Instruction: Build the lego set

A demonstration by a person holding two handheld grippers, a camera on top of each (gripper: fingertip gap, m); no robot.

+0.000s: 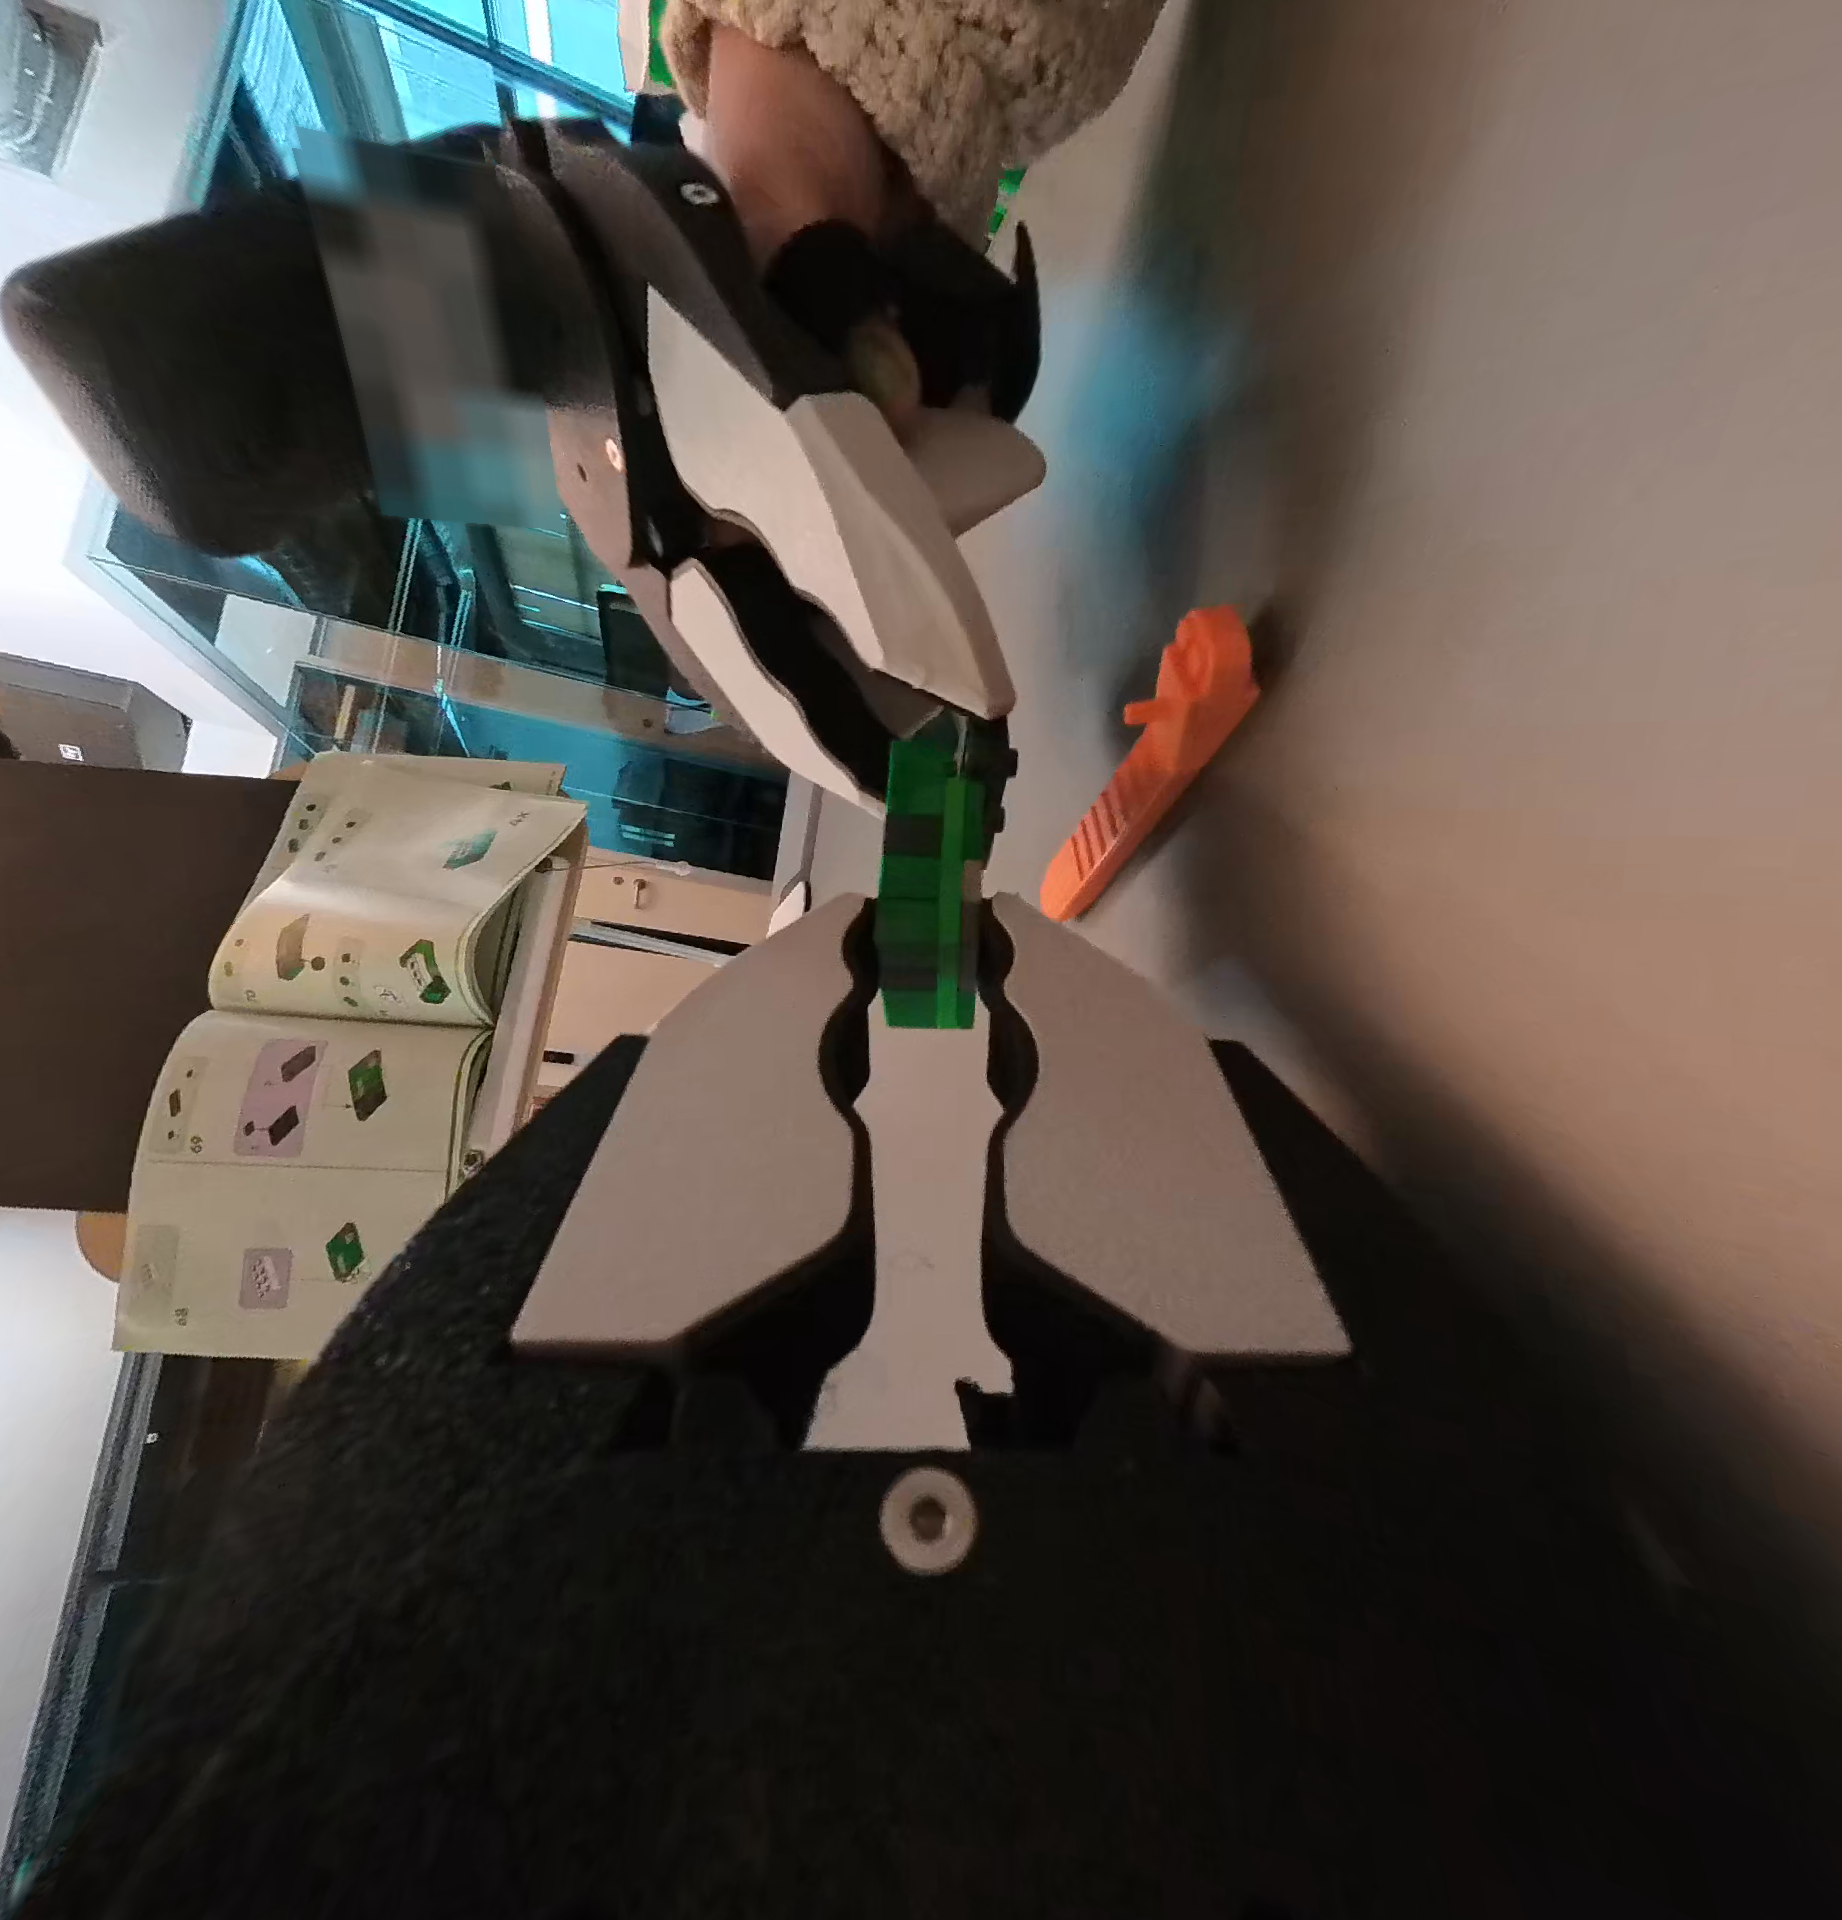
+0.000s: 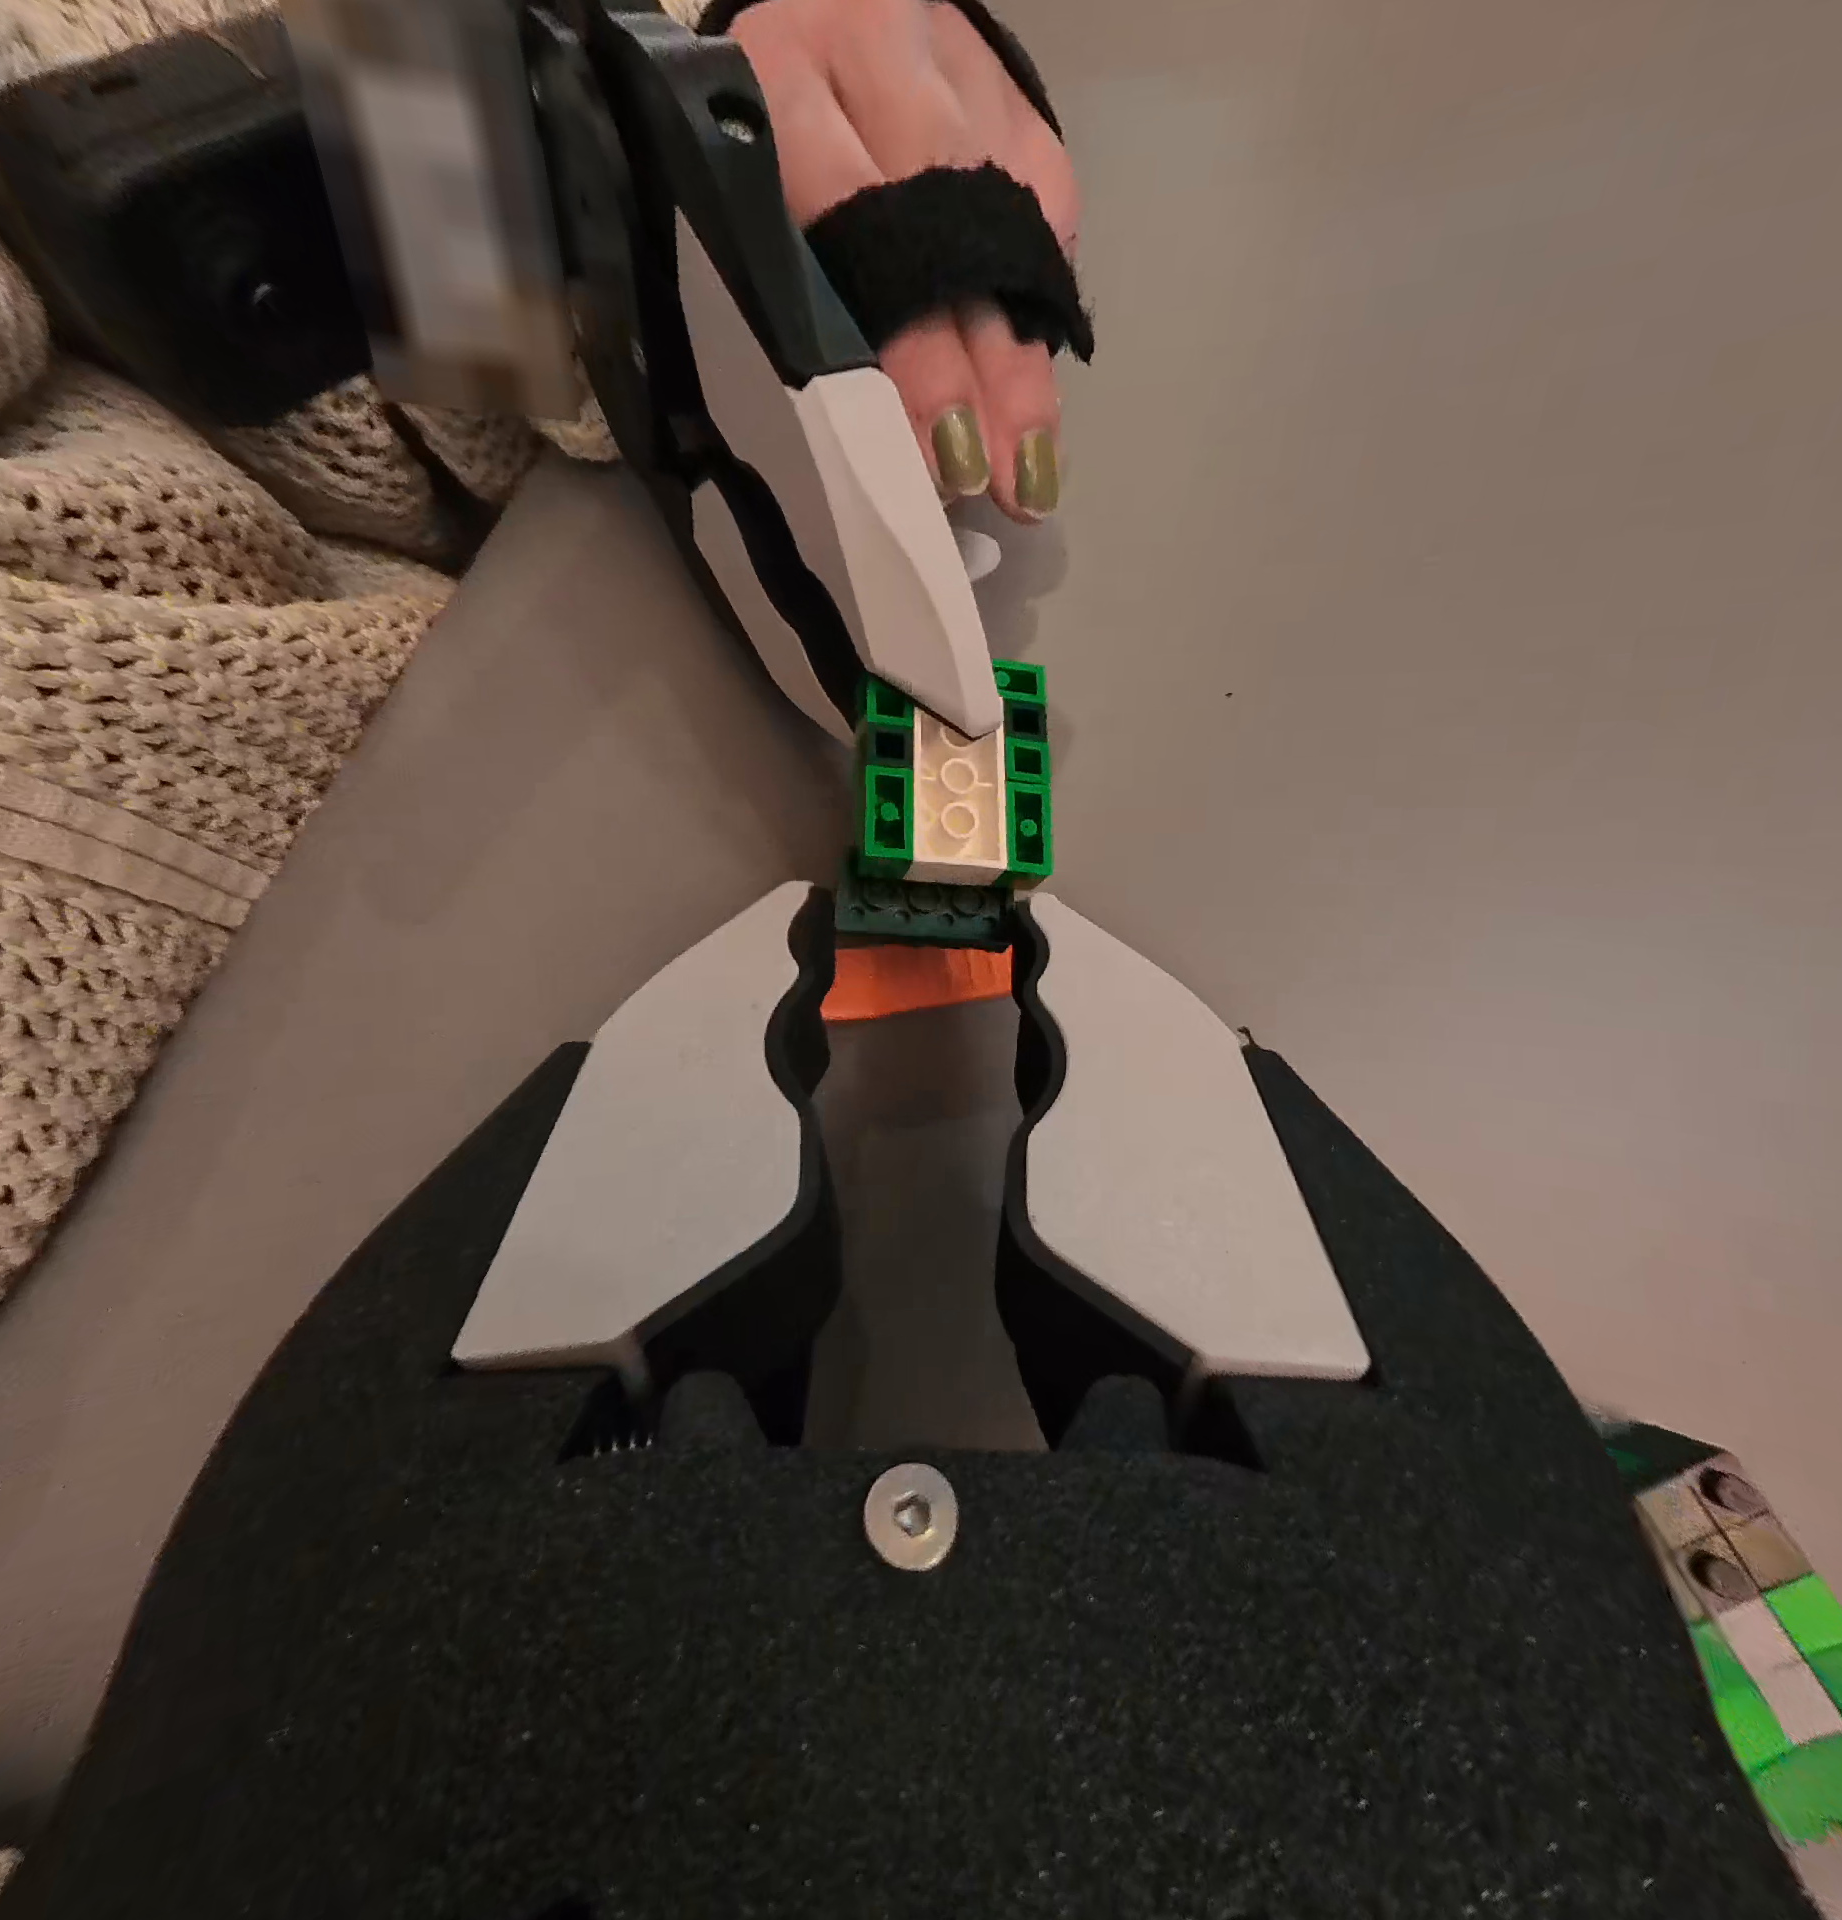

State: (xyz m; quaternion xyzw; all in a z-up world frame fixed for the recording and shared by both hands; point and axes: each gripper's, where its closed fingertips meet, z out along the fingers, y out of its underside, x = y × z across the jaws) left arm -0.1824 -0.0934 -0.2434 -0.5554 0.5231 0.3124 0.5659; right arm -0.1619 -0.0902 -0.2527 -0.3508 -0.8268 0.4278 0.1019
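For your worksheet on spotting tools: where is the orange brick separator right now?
In the left wrist view the orange brick separator lies on the grey table, right of the green lego assembly gripped by both grippers.

To the left of the left tool point(image 1: 927, 914) and a little beyond its tips, we see an open instruction booklet point(image 1: 377, 1039) standing on the bench. It bears the only print we can make out. Small numerals sit at the outer corners of its pages, and short count marks stand beside the pictured bricks. Much farther left of the tool, a dark box point(image 1: 75, 717) carries a small white sticker point(image 1: 70, 750). Its marks are too tiny for us to read. From the right tool's view we find no writing.
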